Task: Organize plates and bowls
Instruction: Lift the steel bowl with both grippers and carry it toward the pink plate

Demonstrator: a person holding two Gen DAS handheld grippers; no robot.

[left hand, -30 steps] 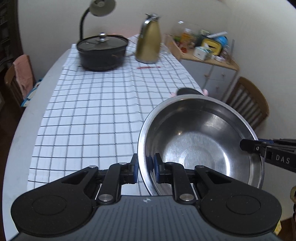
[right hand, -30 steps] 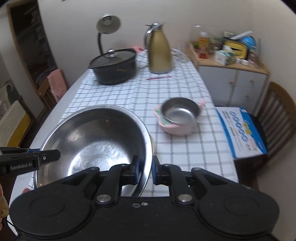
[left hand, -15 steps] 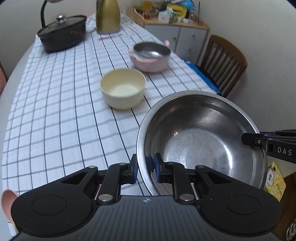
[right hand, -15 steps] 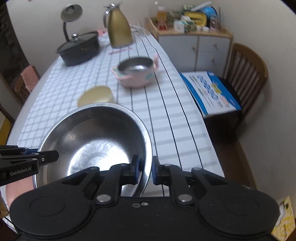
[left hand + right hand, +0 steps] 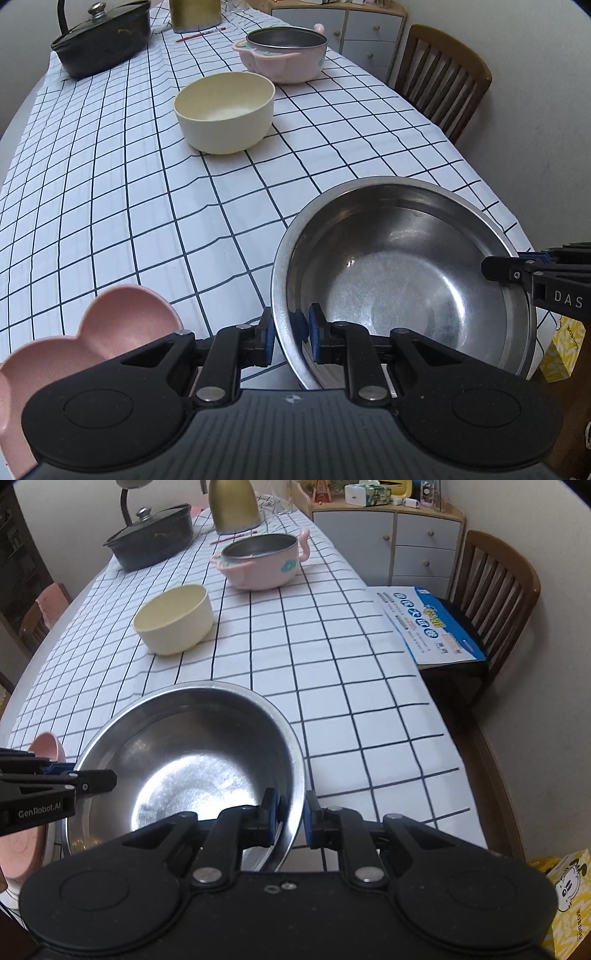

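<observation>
Together our left gripper [image 5: 290, 338] and right gripper [image 5: 291, 819] pinch opposite rims of the shiny round steel bowl [image 5: 402, 295] over the checked tablecloth's [image 5: 110, 192] near edge; a lobed pink dish [image 5: 92, 332] sits just beside, a cream bowl [image 5: 225, 110] farther off.

Large steel bowl [image 5: 406, 280], empty, shiny with dulled patches on the base, sits upright at the near end of the desk [image 5: 110, 184] on the checked cloth, rim gripped on opposite sides by the left hand-held gripper [image 5: 290, 330] and right hand-held gripper [image 5: 291, 814]. Cream bowl [image 5: 225, 110], empty, upright, stands mid-desk, well apart from the steel one. Beyond it, a small steel bowl [image 5: 286, 38] is nested inside a pink handled bowl [image 5: 280, 64]. Pink lobed dish [image 5: 85, 339] lies at the near edge, just beside the large bowl, partly hidden.
</observation>
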